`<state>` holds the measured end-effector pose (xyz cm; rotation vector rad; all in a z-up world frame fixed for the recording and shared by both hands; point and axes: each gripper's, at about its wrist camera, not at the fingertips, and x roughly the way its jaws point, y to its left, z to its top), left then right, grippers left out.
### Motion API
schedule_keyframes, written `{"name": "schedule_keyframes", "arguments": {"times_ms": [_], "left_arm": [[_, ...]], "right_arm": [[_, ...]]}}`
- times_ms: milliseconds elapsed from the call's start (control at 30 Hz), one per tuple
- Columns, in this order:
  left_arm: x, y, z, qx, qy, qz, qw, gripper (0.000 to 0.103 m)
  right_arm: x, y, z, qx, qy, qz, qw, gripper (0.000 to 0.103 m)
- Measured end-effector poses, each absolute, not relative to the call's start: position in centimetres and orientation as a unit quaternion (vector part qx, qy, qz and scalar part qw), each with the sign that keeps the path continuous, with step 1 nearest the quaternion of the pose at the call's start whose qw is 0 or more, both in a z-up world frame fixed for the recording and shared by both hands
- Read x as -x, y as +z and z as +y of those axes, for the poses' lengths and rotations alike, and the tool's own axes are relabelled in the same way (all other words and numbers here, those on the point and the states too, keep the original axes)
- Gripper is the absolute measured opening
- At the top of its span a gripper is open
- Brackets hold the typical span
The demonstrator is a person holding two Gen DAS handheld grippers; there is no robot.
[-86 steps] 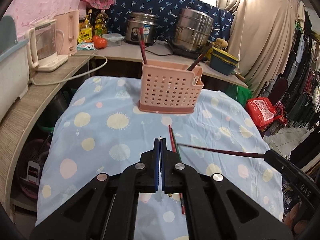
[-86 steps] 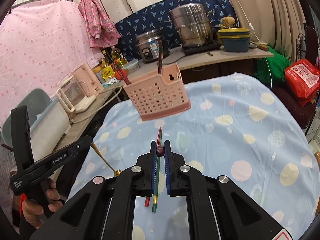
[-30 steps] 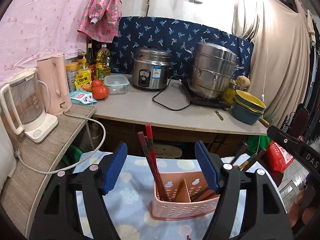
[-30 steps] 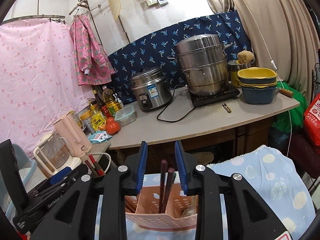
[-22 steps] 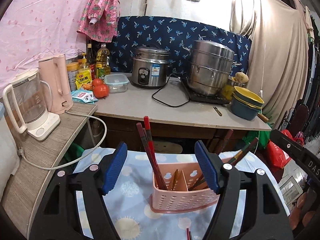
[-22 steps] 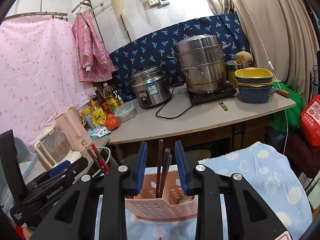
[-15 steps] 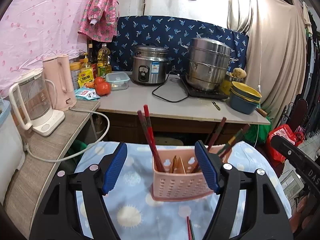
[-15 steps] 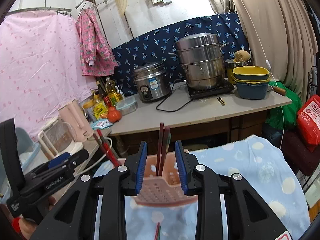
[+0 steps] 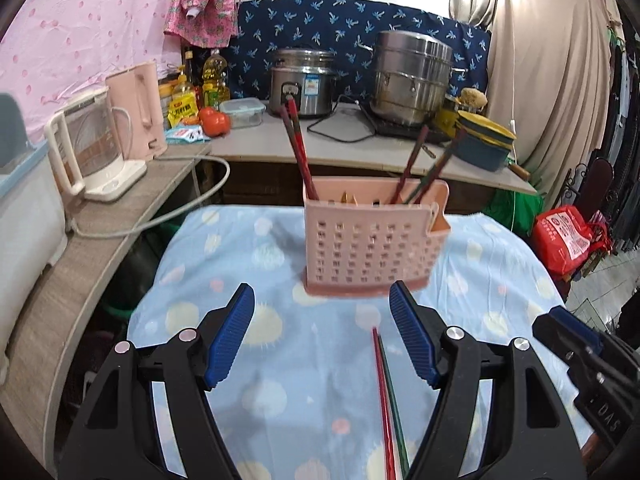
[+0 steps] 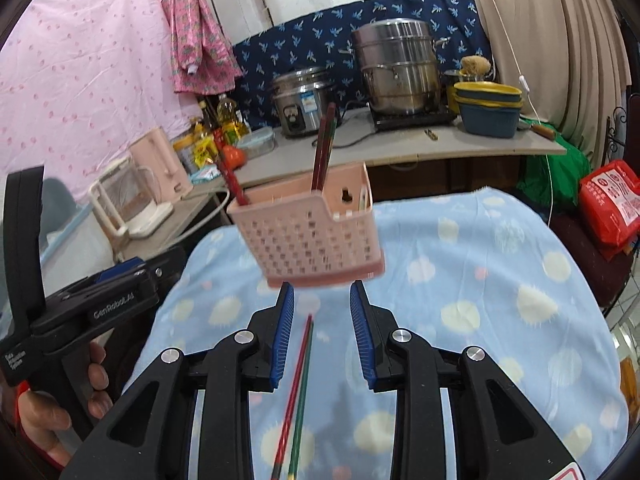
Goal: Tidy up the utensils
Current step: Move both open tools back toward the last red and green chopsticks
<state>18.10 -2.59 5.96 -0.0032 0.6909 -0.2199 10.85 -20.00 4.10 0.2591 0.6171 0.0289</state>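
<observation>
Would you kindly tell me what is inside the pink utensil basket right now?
The pink utensil basket holds dark red chopsticks at its left end and more chopsticks leaning at its right. Its perforated wall hides their lower ends and the basket's floor.

Left gripper [image 9: 322, 332] jaws wide apart, nothing between the blue ribbed pads [image 9: 230, 340]. Ahead: pink perforated plastic utensil caddy [image 9: 370, 246] on the light-blue spotted tablecloth [image 9: 248, 264], dark red chopsticks [image 9: 298, 146] leaning in it. 1 red and 1 green chopstick [image 9: 386, 404] lie side by side on the cloth near the right pad. Right gripper [image 9: 588, 356] at the right edge.
</observation>
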Motion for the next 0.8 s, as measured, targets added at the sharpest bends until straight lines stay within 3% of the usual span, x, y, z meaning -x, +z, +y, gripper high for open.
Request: {"name": "schedule_keyframes", "arguments": {"times_ms": [467, 800], "left_arm": [[-10.5, -3.1, -1.1, 0.013, -0.087, 0.425, 0.901, 0.066], [-7.4, -7.7, 0.1, 0.009, -0.071, 0.457, 0.887, 0.066]], "right_arm": [[-3.9, -5.6, -15.1, -0.092, 0.030, 0.404, 0.910, 0.029], [-3.1, -9.4, -12.7, -0.086, 0.043, 0.440, 0.893, 0.029]]}}
